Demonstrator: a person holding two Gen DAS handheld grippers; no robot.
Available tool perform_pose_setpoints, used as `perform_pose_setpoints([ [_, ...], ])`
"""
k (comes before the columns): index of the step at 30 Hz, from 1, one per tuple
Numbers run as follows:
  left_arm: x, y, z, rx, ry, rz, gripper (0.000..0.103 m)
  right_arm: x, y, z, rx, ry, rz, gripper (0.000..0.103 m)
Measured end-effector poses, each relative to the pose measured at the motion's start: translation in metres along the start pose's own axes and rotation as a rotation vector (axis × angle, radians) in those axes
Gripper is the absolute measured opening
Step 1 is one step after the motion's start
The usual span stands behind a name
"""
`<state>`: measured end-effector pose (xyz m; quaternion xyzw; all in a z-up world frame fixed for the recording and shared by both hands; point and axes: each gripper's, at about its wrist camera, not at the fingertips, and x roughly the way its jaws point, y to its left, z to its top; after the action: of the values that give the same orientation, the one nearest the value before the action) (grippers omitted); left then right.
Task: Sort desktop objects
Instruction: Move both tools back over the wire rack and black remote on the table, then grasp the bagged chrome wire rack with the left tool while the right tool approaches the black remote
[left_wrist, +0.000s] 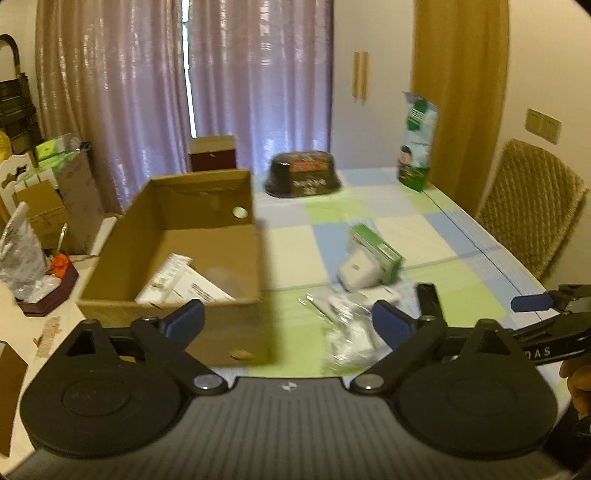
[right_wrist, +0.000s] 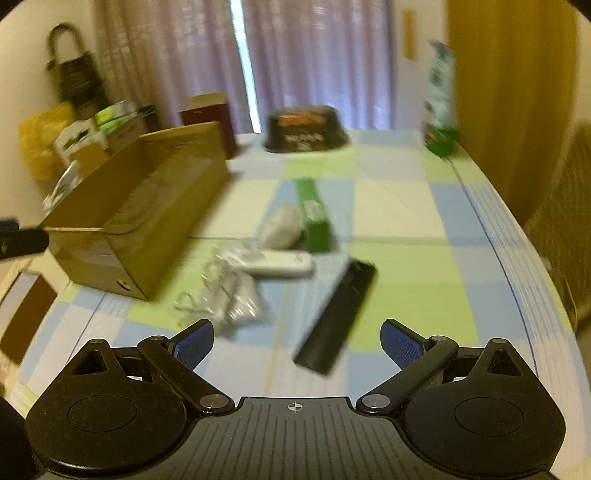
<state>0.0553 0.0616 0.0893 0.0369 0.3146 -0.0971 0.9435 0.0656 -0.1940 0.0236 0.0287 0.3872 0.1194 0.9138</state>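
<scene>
An open cardboard box (left_wrist: 207, 243) (right_wrist: 147, 206) sits on the table's left side with white papers (left_wrist: 184, 280) inside. To its right lie a clear plastic bag of white parts (left_wrist: 343, 328) (right_wrist: 229, 295), a white remote (right_wrist: 273, 262), a white adapter (left_wrist: 360, 271) (right_wrist: 282, 230), a green box (left_wrist: 380, 251) (right_wrist: 316, 214) and a black remote (right_wrist: 338, 317) (left_wrist: 430, 301). My left gripper (left_wrist: 288, 323) hovers open above the box's near wall. My right gripper (right_wrist: 297, 341) is open just short of the black remote and also shows at the right edge (left_wrist: 535, 302) of the left wrist view.
A black bowl-shaped container (left_wrist: 303, 173) (right_wrist: 306, 129) and a tall green-and-white carton (left_wrist: 417, 144) (right_wrist: 439, 99) stand at the far end of the checked tablecloth (right_wrist: 406, 258). A wicker chair (left_wrist: 532, 206) stands to the right. Boxes and bags (left_wrist: 48, 206) crowd the left.
</scene>
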Motion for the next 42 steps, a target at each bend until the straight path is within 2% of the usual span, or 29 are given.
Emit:
perform_pose_setpoints([
  [7,0.013,-0.034,-0.027,-0.079,0.076,-0.056,0.102,-0.019,-0.024,-0.029,0.06,-0.017,-0.018,0.099],
  [14,0.029,-0.054,-0.04,-0.064,0.138,-0.078,0.102,-0.013,-0.045,-0.047,0.122,0.002,-0.027,0.099],
  [21,0.049,-0.059,-0.045,-0.044,0.171,-0.057,0.102,-0.006,-0.048,-0.046,0.144,0.011,-0.014,0.099],
  [31,0.086,-0.055,-0.045,-0.082,0.174,-0.057,0.101,0.012,-0.052,-0.047,0.161,0.039,-0.026,0.099],
  [42,0.135,-0.048,-0.042,-0.109,0.212,-0.057,0.093,0.043,-0.049,-0.035,0.16,0.041,-0.015,0.099],
])
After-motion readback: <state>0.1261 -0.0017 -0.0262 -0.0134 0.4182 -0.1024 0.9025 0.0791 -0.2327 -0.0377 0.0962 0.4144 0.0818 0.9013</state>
